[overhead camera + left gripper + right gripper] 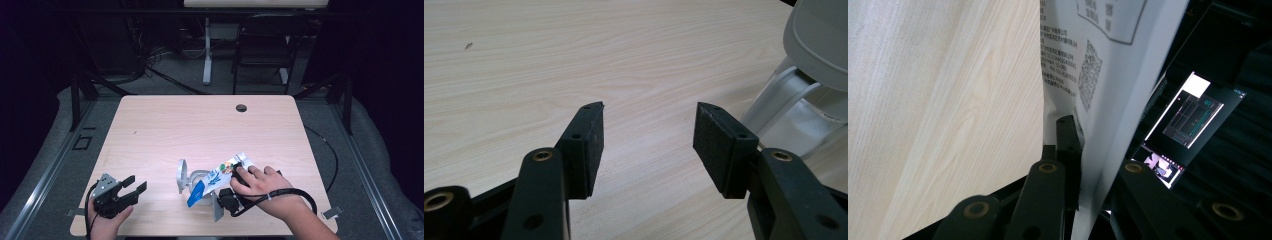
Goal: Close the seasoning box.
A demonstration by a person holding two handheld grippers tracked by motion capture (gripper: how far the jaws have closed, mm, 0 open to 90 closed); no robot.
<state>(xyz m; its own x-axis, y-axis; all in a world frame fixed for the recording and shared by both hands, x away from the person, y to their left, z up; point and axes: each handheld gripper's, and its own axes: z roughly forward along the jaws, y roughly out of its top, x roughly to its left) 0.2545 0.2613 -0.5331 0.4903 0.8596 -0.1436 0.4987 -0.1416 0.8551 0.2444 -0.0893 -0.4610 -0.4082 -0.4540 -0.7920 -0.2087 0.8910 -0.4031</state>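
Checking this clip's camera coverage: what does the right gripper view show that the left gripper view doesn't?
Right gripper view: the right tool shut on a white printed packet bearing small text and a QR code, with a lit screen in the dark beyond.

Left gripper view: the left tool open with nothing between its pads, and part of a grey plastic stand at the right edge.

Both: the pale wooden table.

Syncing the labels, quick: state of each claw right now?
Left claw: open, nothing between its pads, above the pale wooden table.
Right claw: closed on the white printed packet with the blue end.
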